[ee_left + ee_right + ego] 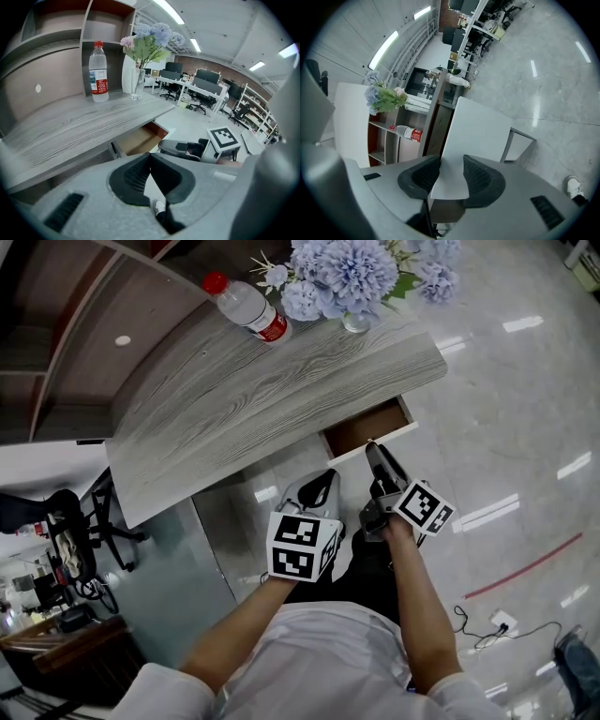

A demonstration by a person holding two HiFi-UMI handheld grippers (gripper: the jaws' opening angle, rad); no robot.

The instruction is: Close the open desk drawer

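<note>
Forearms (427, 615) nearest us carry one gripper each, both held just off the near edge of the table (234, 399). We see the left gripper (319, 486) with its jaws pressed together on nothing, hanging clear of the table. The right gripper (372, 448) pinches the white front panel of the drawer (364, 426), which stands pulled out from under the table's near edge, at the end with the flowers (352, 273). On the table's far side we note an upright water bottle (246, 307) beside those flowers.
</note>
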